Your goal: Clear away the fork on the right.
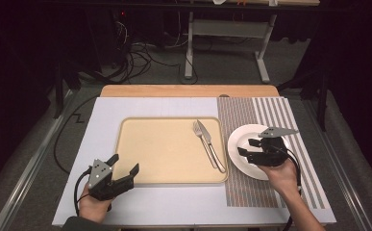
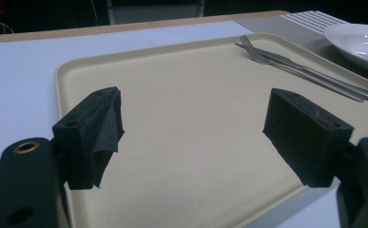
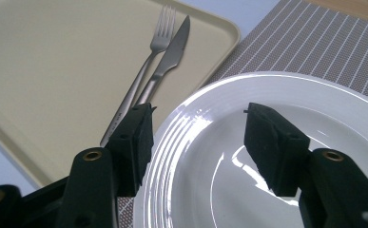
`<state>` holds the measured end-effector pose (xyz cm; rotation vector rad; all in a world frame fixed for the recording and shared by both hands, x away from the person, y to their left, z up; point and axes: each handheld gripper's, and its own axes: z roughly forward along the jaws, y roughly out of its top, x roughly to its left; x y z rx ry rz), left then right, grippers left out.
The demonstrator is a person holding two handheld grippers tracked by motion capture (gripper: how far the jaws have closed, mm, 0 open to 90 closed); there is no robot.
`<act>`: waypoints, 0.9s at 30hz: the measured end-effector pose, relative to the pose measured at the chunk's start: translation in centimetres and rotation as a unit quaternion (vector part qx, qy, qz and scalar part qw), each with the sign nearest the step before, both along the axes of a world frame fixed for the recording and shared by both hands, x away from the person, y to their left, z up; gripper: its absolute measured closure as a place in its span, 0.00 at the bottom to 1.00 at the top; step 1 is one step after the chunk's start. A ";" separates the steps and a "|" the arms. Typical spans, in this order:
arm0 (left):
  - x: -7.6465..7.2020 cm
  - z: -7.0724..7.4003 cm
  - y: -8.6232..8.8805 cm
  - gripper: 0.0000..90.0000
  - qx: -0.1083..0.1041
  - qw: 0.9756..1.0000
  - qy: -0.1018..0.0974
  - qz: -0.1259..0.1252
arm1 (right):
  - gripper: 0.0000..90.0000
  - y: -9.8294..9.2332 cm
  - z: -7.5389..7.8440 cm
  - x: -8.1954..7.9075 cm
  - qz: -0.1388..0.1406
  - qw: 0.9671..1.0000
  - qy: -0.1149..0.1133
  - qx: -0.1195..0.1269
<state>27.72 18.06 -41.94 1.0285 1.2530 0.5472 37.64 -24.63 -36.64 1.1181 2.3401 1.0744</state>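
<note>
Counting: one plate [image 1: 243, 144], fork [image 1: 199, 133], knife [image 1: 208, 139], tray [image 1: 140, 159].

The white plate [image 1: 241, 144] is round and glossy, with fine ridges circling its broad rim and a shallow, empty well. It lies flat on the striped placemat [image 1: 265, 113] at the right of the desk, just beside the right edge of the beige tray [image 1: 164, 149]. Its left rim stands between two open black jaws, one outside it, one over the well.
</note>
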 end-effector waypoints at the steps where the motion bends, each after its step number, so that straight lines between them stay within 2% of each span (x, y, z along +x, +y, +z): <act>1: 0.0 0.0 0.0 0.24 0.001 1.000 0.000 0.000 | 0.48 -0.1 0.0 -0.1 -0.001 1.000 -0.002 0.003; 27: 0.0 -0.1 -0.1 0.24 0.003 1.000 0.000 -0.001 | 0.44 -4.3 -0.3 -1.8 -0.030 0.998 -0.023 0.050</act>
